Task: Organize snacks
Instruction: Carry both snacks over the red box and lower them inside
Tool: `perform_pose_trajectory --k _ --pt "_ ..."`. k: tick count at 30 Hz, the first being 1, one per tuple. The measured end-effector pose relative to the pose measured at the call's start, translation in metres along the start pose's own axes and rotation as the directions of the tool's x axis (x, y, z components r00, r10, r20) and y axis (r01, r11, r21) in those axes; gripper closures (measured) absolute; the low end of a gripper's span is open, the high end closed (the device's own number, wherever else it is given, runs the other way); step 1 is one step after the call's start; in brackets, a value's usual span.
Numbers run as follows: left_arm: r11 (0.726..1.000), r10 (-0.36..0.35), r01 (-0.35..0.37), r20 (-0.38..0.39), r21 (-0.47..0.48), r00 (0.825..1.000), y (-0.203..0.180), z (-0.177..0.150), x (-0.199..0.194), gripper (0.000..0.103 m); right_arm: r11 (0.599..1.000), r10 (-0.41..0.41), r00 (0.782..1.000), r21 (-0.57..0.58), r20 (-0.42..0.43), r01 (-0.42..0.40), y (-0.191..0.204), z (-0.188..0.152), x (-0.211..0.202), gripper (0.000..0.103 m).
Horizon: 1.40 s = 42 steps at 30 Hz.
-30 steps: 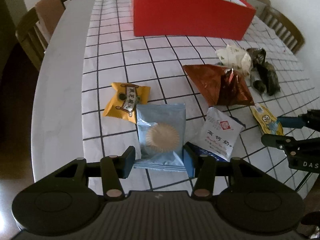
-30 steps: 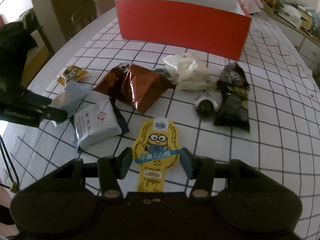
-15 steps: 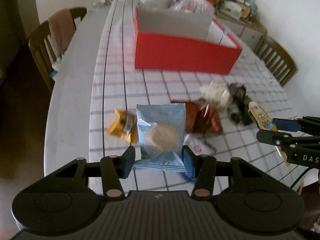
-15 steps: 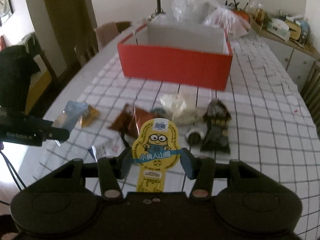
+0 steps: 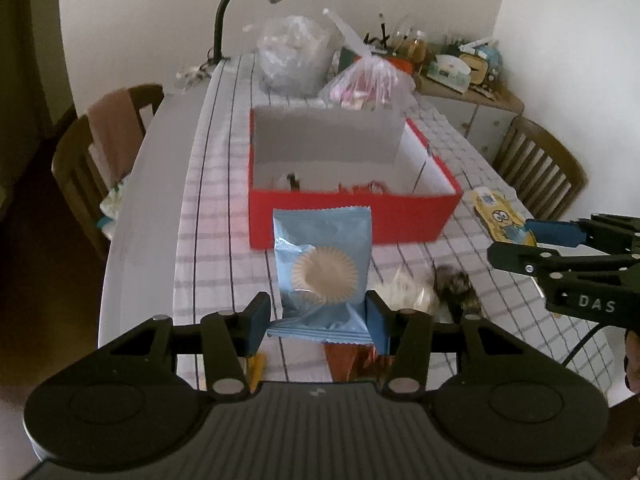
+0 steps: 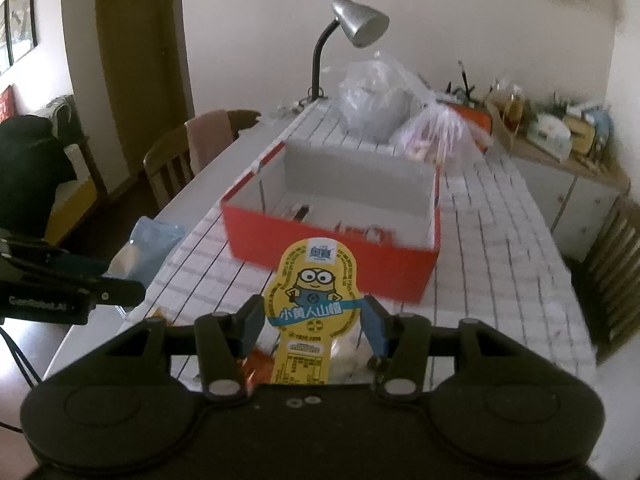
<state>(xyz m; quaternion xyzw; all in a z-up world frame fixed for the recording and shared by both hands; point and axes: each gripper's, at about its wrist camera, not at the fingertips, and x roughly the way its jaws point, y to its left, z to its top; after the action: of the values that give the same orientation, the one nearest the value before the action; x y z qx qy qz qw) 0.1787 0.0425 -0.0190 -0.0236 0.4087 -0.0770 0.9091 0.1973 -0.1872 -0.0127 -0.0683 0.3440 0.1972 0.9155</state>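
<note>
The red box [image 5: 352,216] stands open on the surface [image 5: 216,240], ahead of both grippers. The left gripper [image 5: 318,316] clamps the blue packet [image 5: 322,268] at its lower edge; light, crushable film. The right gripper [image 6: 314,322] pinches the yellow pouch [image 6: 314,284] mid-body; thin, likely slippery.

The left hand-held gripper [image 5: 318,316] was held level, its jaws closed on a blue packet [image 5: 322,270]. The right hand-held gripper [image 6: 314,322] was raised alongside, clamped on a yellow packet [image 6: 314,292].
</note>
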Motion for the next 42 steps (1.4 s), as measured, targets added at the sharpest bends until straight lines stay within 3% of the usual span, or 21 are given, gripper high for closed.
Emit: perform_pose_trajectory --k 7,21,30,42 --pt "0.999 0.035 -0.035 0.01 -0.006 0.999 -0.008 0.049 0.028 0.053 1.0 -0.008 1.0 -0.017 0.01 0.008 -0.025 0.039 0.033 0.052" --pt "0.993 0.115 -0.117 -0.052 -0.024 0.992 0.0 0.125 0.111 0.053 0.999 0.012 1.0 -0.038 -0.02 -0.013 -0.064 0.095 0.117 0.052" --pt "0.989 0.141 -0.145 -0.119 -0.027 0.983 0.005 0.145 0.168 0.053 0.998 0.032 0.996 -0.045 -0.084 -0.036 -0.078 0.104 0.176 0.052" --pt "0.988 0.152 -0.156 -0.232 0.0 0.961 0.008 0.139 0.226 0.053 0.995 0.064 0.982 -0.066 -0.179 -0.077 -0.08 0.098 0.237 0.052"
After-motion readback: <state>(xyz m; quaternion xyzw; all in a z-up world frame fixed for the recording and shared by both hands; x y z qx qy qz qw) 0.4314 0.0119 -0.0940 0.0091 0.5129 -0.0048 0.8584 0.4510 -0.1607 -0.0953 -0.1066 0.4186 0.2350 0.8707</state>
